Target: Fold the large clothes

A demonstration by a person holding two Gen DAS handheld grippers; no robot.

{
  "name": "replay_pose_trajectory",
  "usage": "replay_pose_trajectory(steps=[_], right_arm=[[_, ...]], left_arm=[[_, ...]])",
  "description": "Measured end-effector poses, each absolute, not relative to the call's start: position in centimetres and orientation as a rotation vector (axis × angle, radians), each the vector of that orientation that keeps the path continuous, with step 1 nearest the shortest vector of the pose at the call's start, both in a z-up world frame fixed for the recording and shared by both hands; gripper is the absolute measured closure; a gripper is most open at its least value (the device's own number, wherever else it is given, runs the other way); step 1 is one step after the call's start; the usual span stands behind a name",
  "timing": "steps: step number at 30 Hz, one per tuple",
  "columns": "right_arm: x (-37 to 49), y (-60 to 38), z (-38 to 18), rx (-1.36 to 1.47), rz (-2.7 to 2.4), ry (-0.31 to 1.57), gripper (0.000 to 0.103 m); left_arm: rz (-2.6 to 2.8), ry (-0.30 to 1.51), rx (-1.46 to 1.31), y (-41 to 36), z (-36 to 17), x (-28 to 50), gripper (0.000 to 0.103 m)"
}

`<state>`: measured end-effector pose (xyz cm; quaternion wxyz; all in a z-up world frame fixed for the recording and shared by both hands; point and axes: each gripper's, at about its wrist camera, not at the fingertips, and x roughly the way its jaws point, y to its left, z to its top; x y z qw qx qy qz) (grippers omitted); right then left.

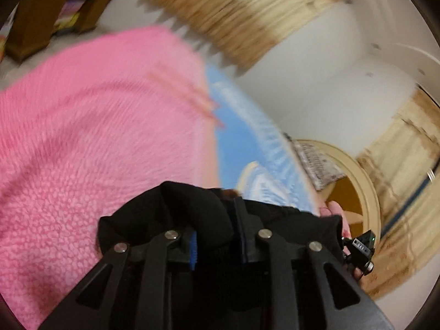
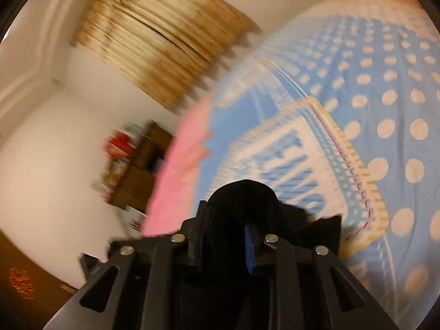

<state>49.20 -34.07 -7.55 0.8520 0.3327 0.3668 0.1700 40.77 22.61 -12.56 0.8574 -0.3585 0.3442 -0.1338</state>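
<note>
**Black garment pinched in both tongs above the bed**

Black garment [image 1: 198, 206] bunched between the fingers of the left tongs [image 1: 218, 243], folds spilling over both fingers and outward to the right edge of the frame. Clamped on that cloth, blue pad just visible beside it. Same black garment [image 2: 244, 195] humped up in the right tongs [image 2: 224, 243] in the right wrist view, a loose corner trailing off to the right; clamped there too, ribbed blue pad showing against the fabric.

Held over a bed: pink fleece blanket [image 1: 90, 137] filling the left of the left wrist view, blue bedsheet [image 1: 239, 137] beside it (polka-dotted, with a white lettered panel in the right wrist view, lettering too blurred to read). Part of a hand [image 1: 334, 210] at the right edge of the garment, near a small black device with a green light.

Beyond the bed, pale walls, tan curtains [image 1: 242, 13] and a wooden shelf unit [image 1: 52, 8]. Both views smeared by motion blur.
</note>
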Motion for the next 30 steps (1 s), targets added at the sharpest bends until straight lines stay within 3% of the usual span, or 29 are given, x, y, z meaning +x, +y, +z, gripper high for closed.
replay_pose_trajectory(steps=[1,2,4,5,6,9,14,20,23,30], right_arm=[[50.2,-33.9,-8.5,0.686,0.336,0.794,0.068],[50.9,-33.7,-9.1,0.677,0.324,0.808,0.063],[50.9,-32.8,-9.0,0.634,0.348,0.795,0.037],[50.8,-32.3,-8.6,0.600,0.366,0.781,0.032],[50.6,-31.7,-8.1,0.552,0.377,0.772,0.029],[49.5,-30.7,-6.3,0.424,0.297,0.730,0.028],[44.8,-26.3,-3.8,0.351,0.437,0.747,0.028],[40.3,-14.9,-7.2,0.136,0.669,0.910,0.028],[41.5,-12.5,-9.0,0.026,0.544,0.910,0.028],[51.8,-13.3,-11.2,0.194,0.416,0.987,0.028]], left_arm=[[-0.286,0.729,-0.789,22.7,-12.8,40.7,0.074],[-0.299,0.731,-0.813,22.7,-12.6,40.5,0.065],[-0.317,0.712,-0.820,22.6,-11.4,39.4,0.037],[-0.296,0.689,-0.807,22.8,-10.5,38.7,0.013],[-0.256,0.661,-0.797,23.3,-9.6,38.1,0.000],[-0.215,0.577,-0.820,25.2,-7.2,36.8,0.000],[-0.157,0.620,-0.629,22.6,-6.7,33.0,0.000],[-0.134,0.645,-0.370,17.3,-8.6,31.0,0.000],[-0.072,0.698,-0.363,17.8,-10.2,31.3,0.000],[0.005,0.777,-0.442,20.3,-13.9,33.1,0.000]])
